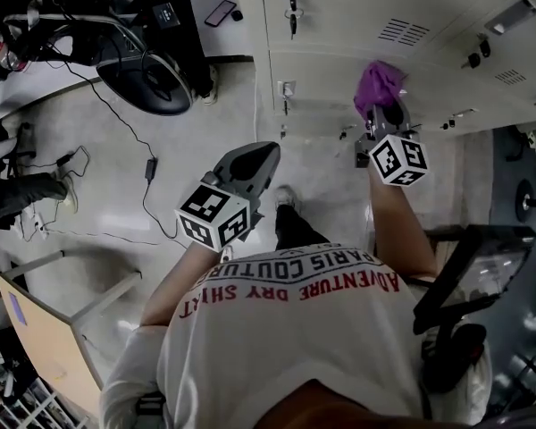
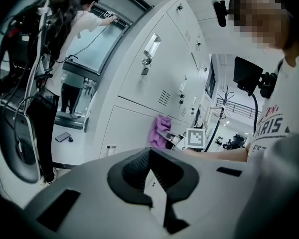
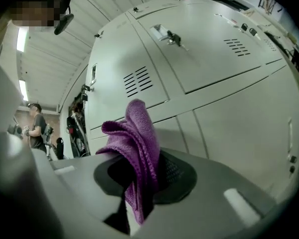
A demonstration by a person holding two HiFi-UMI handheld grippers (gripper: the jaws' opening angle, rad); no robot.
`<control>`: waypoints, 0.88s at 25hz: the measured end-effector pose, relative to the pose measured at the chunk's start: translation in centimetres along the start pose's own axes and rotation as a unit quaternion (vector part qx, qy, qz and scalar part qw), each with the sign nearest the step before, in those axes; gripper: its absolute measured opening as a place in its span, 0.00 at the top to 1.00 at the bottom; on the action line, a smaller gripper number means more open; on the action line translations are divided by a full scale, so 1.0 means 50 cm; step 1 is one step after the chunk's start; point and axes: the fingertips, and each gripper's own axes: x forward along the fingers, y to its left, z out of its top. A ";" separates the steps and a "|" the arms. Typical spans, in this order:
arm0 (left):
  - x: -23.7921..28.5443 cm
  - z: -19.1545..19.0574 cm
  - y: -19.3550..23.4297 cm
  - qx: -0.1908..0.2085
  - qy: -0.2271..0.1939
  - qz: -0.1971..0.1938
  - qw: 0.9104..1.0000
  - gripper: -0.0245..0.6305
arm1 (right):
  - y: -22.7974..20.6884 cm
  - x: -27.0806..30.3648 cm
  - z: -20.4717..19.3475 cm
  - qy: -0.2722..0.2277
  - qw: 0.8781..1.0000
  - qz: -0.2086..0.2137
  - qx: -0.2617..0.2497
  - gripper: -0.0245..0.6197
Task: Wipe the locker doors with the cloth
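Open floor is left before the locker doors, crossed by a trailing cable. Passage at the left is blocked by a chair; keys jut from the doors.

We count two hand-held grippers, one cloth, and one phone at far left.

purple cloth, bunched, pinched in right gripper; pale locker doors, shut

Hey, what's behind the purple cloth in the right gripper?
Pale locker doors with vent slots. The cloth, clamped in the right gripper, hides part of the seam between them; whether it touches them cannot be seen.
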 end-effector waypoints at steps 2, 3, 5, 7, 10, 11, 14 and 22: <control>-0.011 -0.001 0.013 -0.005 -0.003 0.010 1.000 0.96 | 0.064 0.015 -0.030 0.013 0.999 0.034 -0.001 0.85; -0.017 -0.001 0.021 -0.007 -0.005 0.014 1.000 0.96 | 0.096 0.024 -0.046 0.021 0.998 0.052 -0.003 0.85; -0.026 0.000 0.039 -0.012 -0.009 0.024 1.000 0.96 | 0.156 0.042 -0.081 0.039 0.996 0.086 -0.001 0.85; -0.036 0.000 0.056 -0.016 -0.013 0.034 0.999 0.96 | 0.211 0.056 -0.116 0.056 0.991 0.118 -0.002 0.85; -0.050 -0.007 0.077 -0.023 -0.013 0.049 0.998 0.96 | 0.271 0.071 -0.167 0.079 0.986 0.148 -0.010 0.85; -0.054 -0.009 0.084 -0.024 -0.013 0.054 0.998 0.96 | 0.284 0.077 -0.183 0.086 0.984 0.154 -0.011 0.85; -0.064 -0.015 0.103 -0.029 -0.012 0.067 0.997 0.96 | 0.311 0.099 -0.230 0.105 0.980 0.166 -0.023 0.85; -0.078 -0.033 0.120 -0.036 -0.004 0.080 0.996 0.96 | 0.301 0.163 -0.323 0.146 0.978 0.144 -0.046 0.85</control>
